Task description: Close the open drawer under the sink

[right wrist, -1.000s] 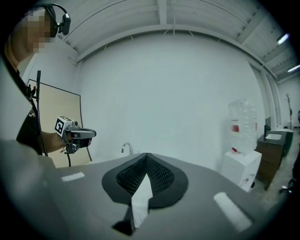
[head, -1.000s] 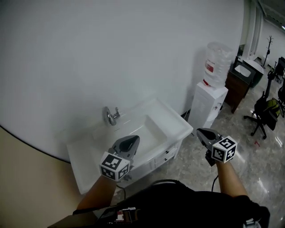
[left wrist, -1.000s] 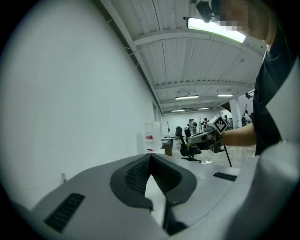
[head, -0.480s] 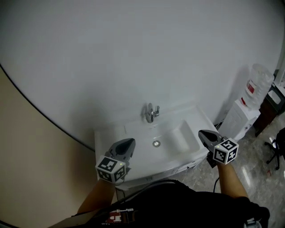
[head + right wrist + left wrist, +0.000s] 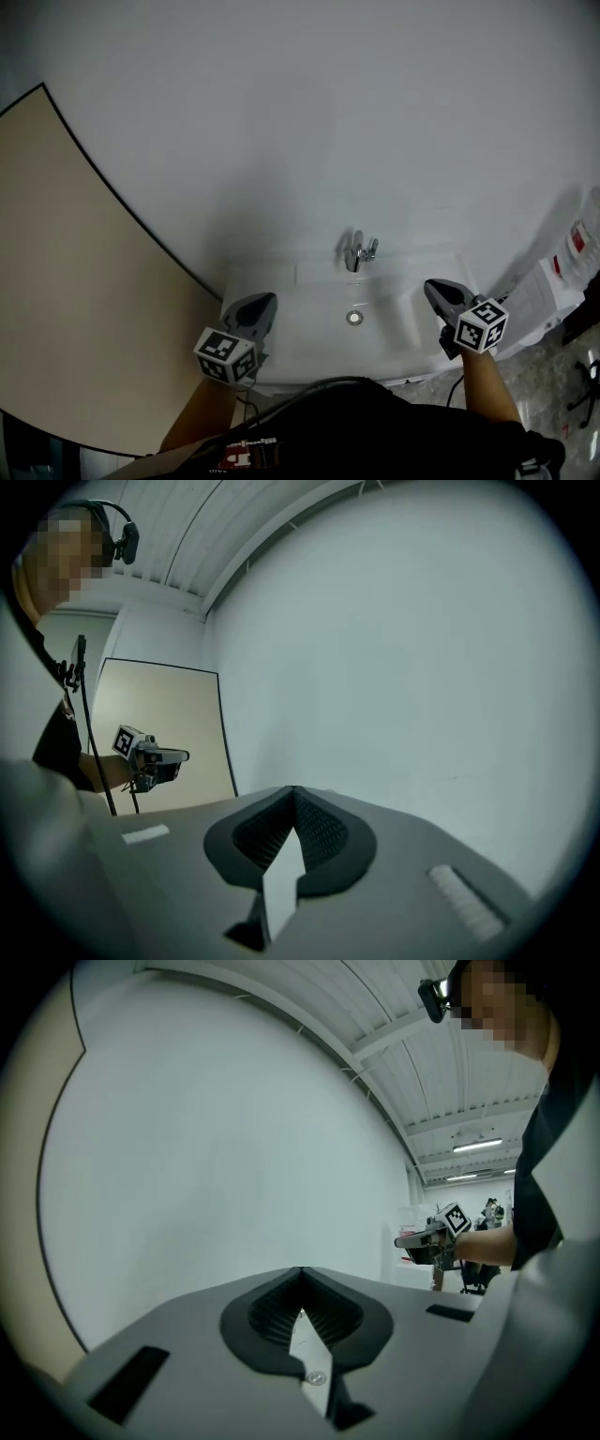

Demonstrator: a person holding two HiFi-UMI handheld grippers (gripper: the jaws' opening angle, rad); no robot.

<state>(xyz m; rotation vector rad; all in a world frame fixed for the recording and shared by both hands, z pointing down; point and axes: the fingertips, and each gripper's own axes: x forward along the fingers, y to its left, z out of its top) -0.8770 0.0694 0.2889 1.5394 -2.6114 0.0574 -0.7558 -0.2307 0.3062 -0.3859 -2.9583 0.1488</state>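
A white sink (image 5: 309, 328) with a chrome faucet (image 5: 358, 253) and a round drain (image 5: 354, 318) stands against the white wall, straight below me. The drawer under it is hidden by the basin and my body. My left gripper (image 5: 263, 301) hovers over the sink's left end, shut and empty. Over the right end hangs my right gripper (image 5: 434, 286), jaws also together with nothing in them. The left gripper view shows its own closed tips (image 5: 301, 1269) facing bare wall, with the right gripper (image 5: 427, 1238) off to the side. The right gripper view shows closed tips (image 5: 293, 789) and the left gripper (image 5: 155, 757).
A beige panel (image 5: 75, 281) with a dark edge leans against the wall on the left. A white water dispenser (image 5: 558, 281) with its bottle stands at the right edge on the grey tiled floor (image 5: 562, 394). A stand pole (image 5: 89, 724) shows in the right gripper view.
The view has swung left: the sink now lies centred between both grippers, the water dispenser has slid to the right edge and the beige panel fills the left. Both grippers stay shut.
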